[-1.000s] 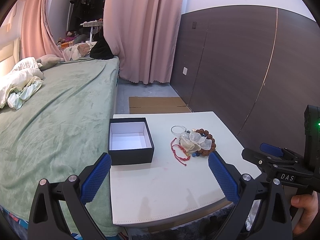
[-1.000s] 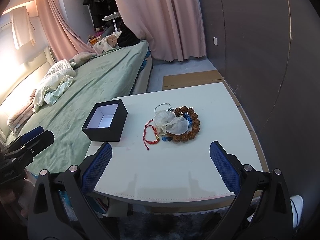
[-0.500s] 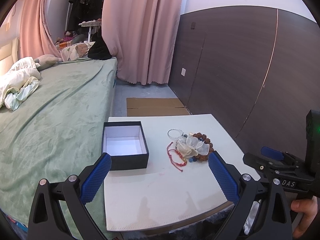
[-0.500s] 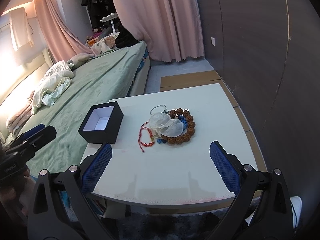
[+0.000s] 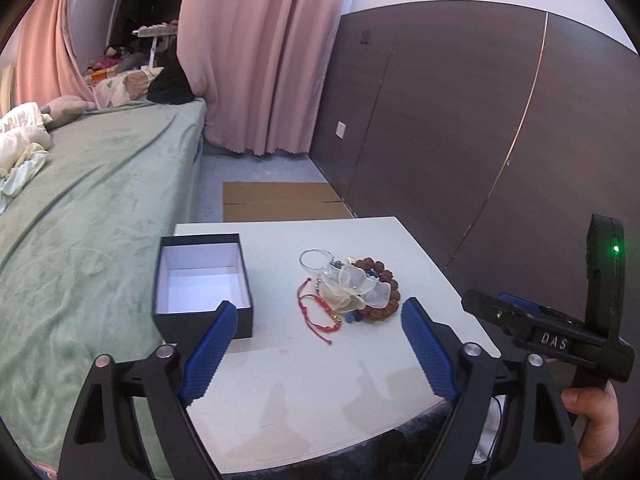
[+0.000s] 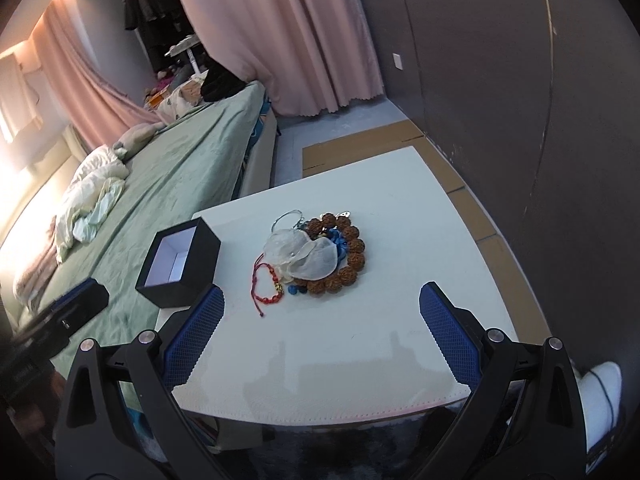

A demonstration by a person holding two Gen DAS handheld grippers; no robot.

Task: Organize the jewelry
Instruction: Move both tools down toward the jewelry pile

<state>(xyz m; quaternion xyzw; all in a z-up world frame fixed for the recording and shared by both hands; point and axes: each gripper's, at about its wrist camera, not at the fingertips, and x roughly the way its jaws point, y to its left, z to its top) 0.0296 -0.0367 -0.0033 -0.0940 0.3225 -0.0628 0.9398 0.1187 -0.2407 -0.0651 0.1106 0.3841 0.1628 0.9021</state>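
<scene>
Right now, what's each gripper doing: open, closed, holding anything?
Left gripper: open, holding nothing, above the table's near edge.
Right gripper: open, holding nothing.

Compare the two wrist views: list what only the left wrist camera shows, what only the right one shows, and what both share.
Only the left wrist view: the right gripper seen from the side, with its green light and the holding hand. Only the right wrist view: the bright lit wall at the head of the bed, a white shoe, and the left gripper as a blurred dark shape at the left edge. Both share: the white table, the open black box, the red cord bracelet, the sheer pouch, the brown bead bracelet and the silver ring.
</scene>
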